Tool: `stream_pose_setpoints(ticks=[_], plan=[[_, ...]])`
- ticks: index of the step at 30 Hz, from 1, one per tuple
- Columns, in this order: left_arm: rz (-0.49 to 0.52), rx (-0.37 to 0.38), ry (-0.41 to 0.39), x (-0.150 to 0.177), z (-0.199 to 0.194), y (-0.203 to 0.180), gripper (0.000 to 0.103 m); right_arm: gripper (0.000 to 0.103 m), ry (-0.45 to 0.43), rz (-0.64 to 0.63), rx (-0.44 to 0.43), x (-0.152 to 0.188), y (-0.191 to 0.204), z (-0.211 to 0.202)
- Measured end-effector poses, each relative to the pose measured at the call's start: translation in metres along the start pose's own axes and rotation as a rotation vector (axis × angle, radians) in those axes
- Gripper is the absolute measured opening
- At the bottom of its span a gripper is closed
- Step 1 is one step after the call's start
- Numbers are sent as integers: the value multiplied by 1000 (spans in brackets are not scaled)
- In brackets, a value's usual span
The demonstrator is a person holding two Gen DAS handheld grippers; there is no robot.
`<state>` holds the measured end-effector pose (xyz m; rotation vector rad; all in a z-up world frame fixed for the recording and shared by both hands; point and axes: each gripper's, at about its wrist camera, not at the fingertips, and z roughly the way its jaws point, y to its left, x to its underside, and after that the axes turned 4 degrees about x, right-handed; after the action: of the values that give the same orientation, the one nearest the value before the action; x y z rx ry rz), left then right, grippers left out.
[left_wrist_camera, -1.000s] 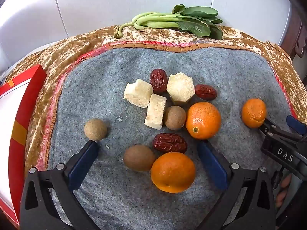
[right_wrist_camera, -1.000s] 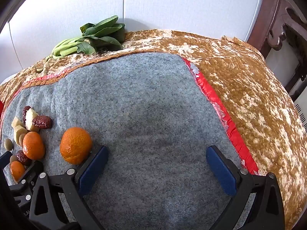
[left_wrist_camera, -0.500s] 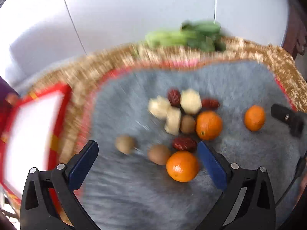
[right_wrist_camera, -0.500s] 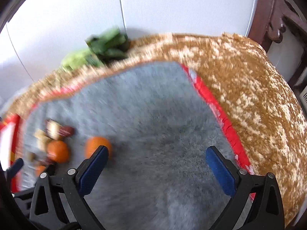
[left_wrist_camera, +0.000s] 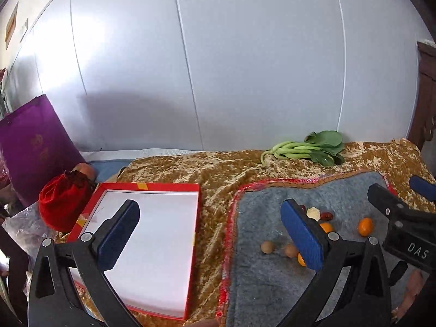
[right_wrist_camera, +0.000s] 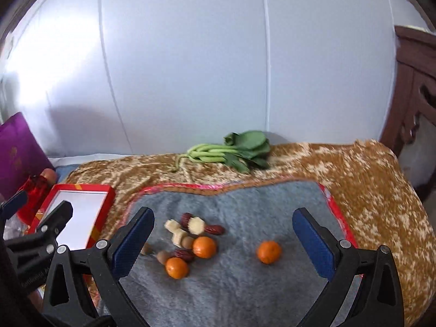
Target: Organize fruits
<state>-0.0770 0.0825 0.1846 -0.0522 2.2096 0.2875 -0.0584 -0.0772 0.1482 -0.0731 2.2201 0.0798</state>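
Fruit lies on a grey felt mat [right_wrist_camera: 245, 286]: three oranges, one apart at the right [right_wrist_camera: 269, 251], two in the cluster [right_wrist_camera: 204, 247] [right_wrist_camera: 177, 267], with red dates [right_wrist_camera: 215, 229], pale sugarcane chunks [right_wrist_camera: 196, 224] and brown longans [right_wrist_camera: 162, 257]. My right gripper [right_wrist_camera: 223, 245] is open and empty, held above the mat. My left gripper [left_wrist_camera: 209, 234] is open and empty, above the edge of a red-rimmed white box [left_wrist_camera: 152, 245]. In the left wrist view the cluster [left_wrist_camera: 313, 214] is partly hidden behind my right finger; the lone orange [left_wrist_camera: 365, 226] shows.
Green leafy vegetables [right_wrist_camera: 234, 152] lie at the back on the gold cloth [right_wrist_camera: 368, 190]. A red pouch [left_wrist_camera: 64, 199] and purple bag [left_wrist_camera: 35, 144] stand left of the box. A dark wooden chair [right_wrist_camera: 414, 95] is at the right. A white wall is behind.
Both grippers have pulled back and risen from the mat; the fruit looks smaller. The left view has swung left, bringing the red box under it. Both grippers stay open.
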Motion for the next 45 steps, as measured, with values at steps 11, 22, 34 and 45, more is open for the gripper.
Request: stream_pose_setpoints(ticks=[11,22,34,45], plan=[[-200,-83,-6,14,3,77,103,102,-34,-56,-91,-3,49,-6],[-399,-292,-151,35,-32,167,103,102,-77,-153,-164,4,93,-18],[-544,-557,-232,61,-103,252,103,102,-83,-124,-181,4,91,-25],[-587,-603,-249,75,-127,271,103,102,-91,-101,-174,1,88,-27]])
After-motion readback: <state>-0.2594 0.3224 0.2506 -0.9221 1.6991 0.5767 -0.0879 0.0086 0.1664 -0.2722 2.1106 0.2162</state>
